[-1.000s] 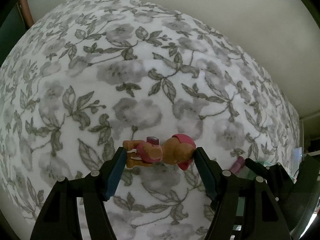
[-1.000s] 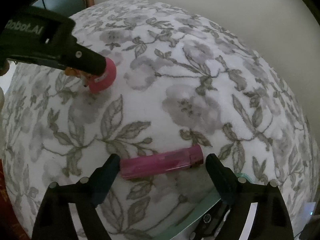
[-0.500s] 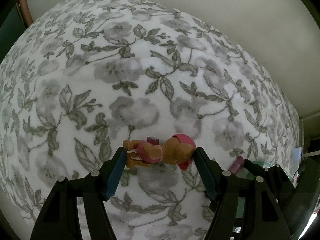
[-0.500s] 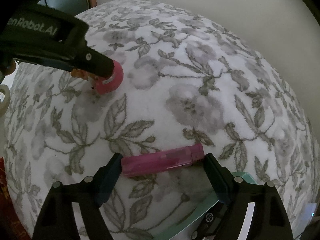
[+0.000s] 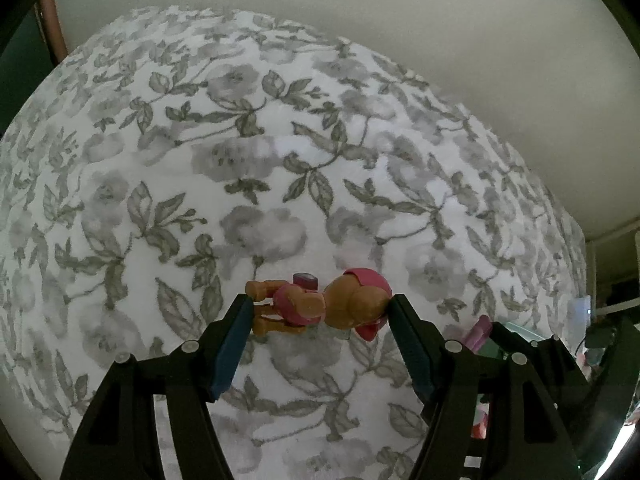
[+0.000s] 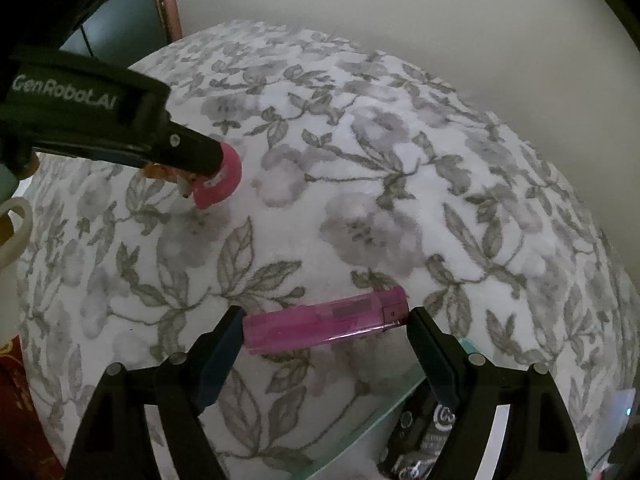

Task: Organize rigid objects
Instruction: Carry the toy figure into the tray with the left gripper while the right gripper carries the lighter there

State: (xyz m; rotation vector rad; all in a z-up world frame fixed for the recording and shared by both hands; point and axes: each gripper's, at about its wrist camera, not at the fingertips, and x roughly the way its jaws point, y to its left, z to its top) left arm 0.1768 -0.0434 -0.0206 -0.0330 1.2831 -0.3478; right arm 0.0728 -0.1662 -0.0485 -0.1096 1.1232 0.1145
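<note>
Right wrist view: left gripper (image 6: pixel 208 176) jaws, clamped, hide most of the toy figure (image 6: pixel 218 184).

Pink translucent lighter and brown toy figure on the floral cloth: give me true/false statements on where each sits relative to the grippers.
1. The pink translucent lighter lies crosswise between the right gripper's fingers. True.
2. The brown plastic toy figure in pink clothes sits in the left gripper. True.
3. The lighter stands upright. False: it lies flat.
4. The grey floral cloth is plain blue. False: white with grey flowers.
5. The left gripper holds the lighter. False: the figure.
</note>
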